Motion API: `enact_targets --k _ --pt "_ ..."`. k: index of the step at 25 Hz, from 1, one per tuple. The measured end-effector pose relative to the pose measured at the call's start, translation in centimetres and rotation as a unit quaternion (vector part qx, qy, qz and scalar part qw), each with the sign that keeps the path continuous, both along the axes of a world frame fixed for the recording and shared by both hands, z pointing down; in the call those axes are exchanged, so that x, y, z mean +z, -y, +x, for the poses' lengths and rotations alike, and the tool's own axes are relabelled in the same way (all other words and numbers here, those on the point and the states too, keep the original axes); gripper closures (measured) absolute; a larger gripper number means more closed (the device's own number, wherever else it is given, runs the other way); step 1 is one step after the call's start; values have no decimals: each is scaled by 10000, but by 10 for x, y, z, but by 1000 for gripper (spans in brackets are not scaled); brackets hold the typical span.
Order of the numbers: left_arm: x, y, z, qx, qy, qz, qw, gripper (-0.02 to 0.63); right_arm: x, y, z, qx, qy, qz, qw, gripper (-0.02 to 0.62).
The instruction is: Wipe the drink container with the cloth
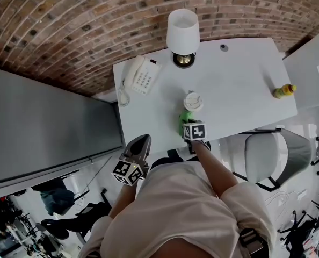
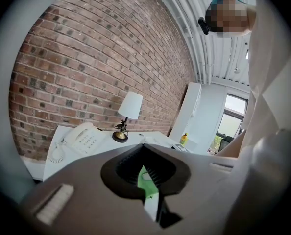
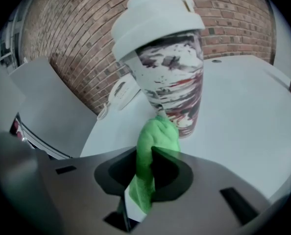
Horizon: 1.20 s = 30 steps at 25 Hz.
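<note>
The drink container (image 1: 193, 101) is a cup with a white lid and dark red splatter print, upright near the table's front edge; it fills the right gripper view (image 3: 169, 77). My right gripper (image 1: 188, 123) (image 3: 150, 153) is shut on a green cloth (image 1: 185, 117) (image 3: 156, 140). The bunched end of the cloth presses on the cup's lower near side. My left gripper (image 1: 140, 143) (image 2: 144, 153) hangs off the table's front left, away from the cup, its jaws together with nothing held.
On the white table (image 1: 240, 85) stand a white lamp (image 1: 182, 31) and a white phone (image 1: 140, 75) at the back left, and a yellow-green bottle (image 1: 284, 91) at the right edge. A chair (image 1: 272, 155) sits front right; a grey panel (image 1: 41, 122) stands left.
</note>
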<state>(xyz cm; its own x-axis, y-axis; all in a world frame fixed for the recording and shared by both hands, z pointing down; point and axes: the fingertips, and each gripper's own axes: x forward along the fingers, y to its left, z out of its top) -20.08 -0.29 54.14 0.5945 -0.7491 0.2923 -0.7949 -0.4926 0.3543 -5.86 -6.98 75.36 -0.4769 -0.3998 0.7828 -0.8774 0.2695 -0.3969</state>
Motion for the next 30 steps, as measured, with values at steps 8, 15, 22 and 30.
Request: enact_targets --k 8,15,22,30 --pt "7 10 -12 18 11 -107 9999 601 17 16 3 83 -387 -87 9992 525" --pt "10 16 -14 3 1 -164 9999 601 24 25 3 70 -531 -70 9985 525" --pt "12 19 -13 -25 -44 -181 9998 601 22 29 2 129 -424 -50 9990 526" --pt "11 21 -6 -9 -20 -165 9999 601 5 31 0 267 -139 54 9995 525"
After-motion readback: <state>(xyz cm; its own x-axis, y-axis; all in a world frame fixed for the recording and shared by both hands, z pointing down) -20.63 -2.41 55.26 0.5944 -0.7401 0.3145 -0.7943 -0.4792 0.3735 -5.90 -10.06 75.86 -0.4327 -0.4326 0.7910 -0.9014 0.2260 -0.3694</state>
